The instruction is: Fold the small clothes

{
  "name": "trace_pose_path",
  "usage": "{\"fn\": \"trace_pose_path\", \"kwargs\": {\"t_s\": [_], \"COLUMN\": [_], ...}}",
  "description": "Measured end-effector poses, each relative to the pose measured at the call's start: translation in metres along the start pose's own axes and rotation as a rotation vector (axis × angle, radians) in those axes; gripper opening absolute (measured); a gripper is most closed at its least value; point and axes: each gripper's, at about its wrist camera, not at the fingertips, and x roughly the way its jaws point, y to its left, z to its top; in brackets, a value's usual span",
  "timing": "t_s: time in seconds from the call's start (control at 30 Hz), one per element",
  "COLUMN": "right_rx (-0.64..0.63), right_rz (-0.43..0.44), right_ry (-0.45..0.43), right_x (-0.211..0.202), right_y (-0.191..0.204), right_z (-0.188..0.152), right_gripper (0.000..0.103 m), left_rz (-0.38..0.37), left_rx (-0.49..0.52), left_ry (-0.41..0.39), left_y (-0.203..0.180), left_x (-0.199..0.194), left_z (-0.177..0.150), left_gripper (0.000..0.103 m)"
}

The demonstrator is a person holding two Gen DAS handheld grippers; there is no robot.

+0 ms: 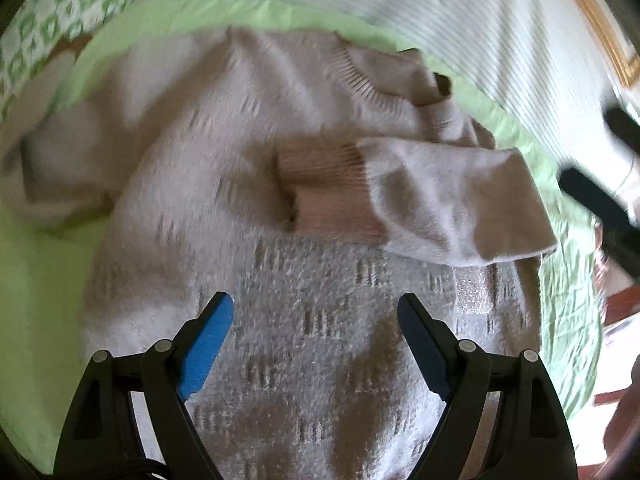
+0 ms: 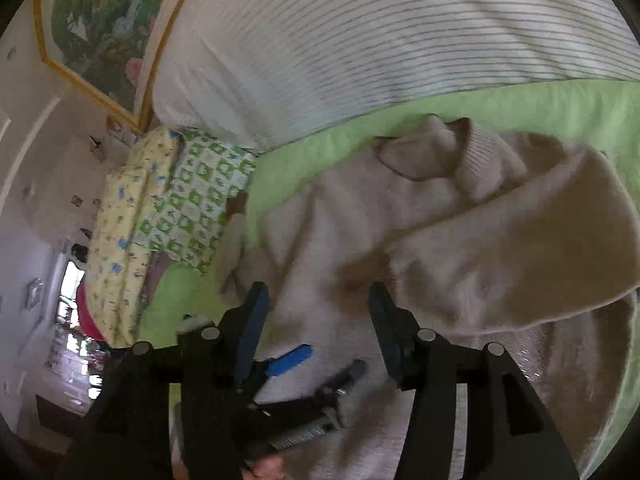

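A beige knit sweater (image 1: 192,152) lies spread on a green bedsheet (image 1: 36,280), with its ribbed collar (image 1: 372,80) at the far side. One sleeve (image 1: 448,200) is folded across the chest, its ribbed cuff (image 1: 328,188) near the middle. My left gripper (image 1: 315,300) hovers open above the sweater's lower body, nothing between its blue pads. In the right wrist view the sweater (image 2: 320,220) fills the right half with the folded sleeve (image 2: 520,248) on top. My right gripper (image 2: 318,288) stands open and empty above it. The left gripper's blue pad (image 2: 292,358) shows just below.
A white striped duvet (image 2: 360,40) lies behind the sweater. Folded green-patterned (image 2: 196,200) and yellow-patterned (image 2: 120,220) cloths sit at the sheet's left end. A framed picture (image 2: 100,20) hangs on the wall. The right gripper's dark blurred fingers (image 1: 596,200) show at the left wrist view's right edge.
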Motion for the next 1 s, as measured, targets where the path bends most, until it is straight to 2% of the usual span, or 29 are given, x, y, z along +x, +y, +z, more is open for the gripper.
{"fn": "trace_pose_path", "kwargs": {"t_s": [0.07,0.2,0.3,0.4,0.43,0.47,0.5,0.53,0.6,0.67,0.73,0.87,0.93,1.0], "right_rx": [0.03,0.157,0.227,0.297,0.315,0.329,0.342,0.351,0.365,0.369,0.37,0.377,0.368,0.346], "right_rz": [-0.055,-0.153,-0.223,-0.268,-0.279,-0.296,-0.311,-0.32,-0.332,-0.348,-0.363,-0.398,-0.402,-0.421], "right_ry": [-0.007,-0.048,-0.1,-0.14,-0.15,-0.16,-0.172,-0.182,-0.201,-0.214,-0.225,-0.216,-0.197,-0.172], "right_x": [-0.01,-0.047,-0.069,-0.086,-0.091,-0.094,-0.1,-0.103,-0.112,-0.12,-0.125,-0.115,-0.105,-0.091], "right_y": [-0.016,-0.079,-0.111,-0.136,-0.142,-0.146,-0.151,-0.154,-0.161,-0.166,-0.17,-0.182,-0.188,-0.192], "right_z": [-0.003,0.002,0.003,0.004,0.004,0.004,0.004,0.004,0.004,0.006,0.006,0.011,0.014,0.018], "right_gripper": [0.054,0.054,0.053,0.054,0.054,0.054,0.054,0.054,0.054,0.054,0.054,0.054,0.054,0.054], "left_rz": [-0.034,-0.104,-0.103,-0.068,-0.058,-0.042,-0.053,-0.093,-0.125,-0.15,-0.125,-0.053,-0.059,-0.045], "left_rx": [-0.048,-0.152,-0.223,-0.247,-0.235,-0.204,-0.164,-0.139,-0.115,-0.086,-0.075,-0.102,-0.14,-0.155], "left_ry": [0.031,0.059,0.053,0.008,-0.016,-0.042,-0.048,-0.035,-0.073,-0.151,-0.209,-0.194,-0.165,-0.172], "left_y": [0.004,0.004,0.0,-0.012,-0.017,-0.023,-0.028,-0.03,-0.03,-0.021,-0.002,0.041,0.058,0.065], "left_x": [0.012,0.031,0.048,0.058,0.059,0.057,0.055,0.054,0.035,0.005,-0.018,-0.016,-0.01,-0.01], "left_z": [0.004,0.022,0.042,0.061,0.065,0.068,0.072,0.073,0.074,0.071,0.066,0.057,0.054,0.051], "left_gripper": [0.085,0.085,0.086,0.084,0.07,0.035,0.013,0.008,0.006,0.006,0.006,0.006,0.006,0.006]}}
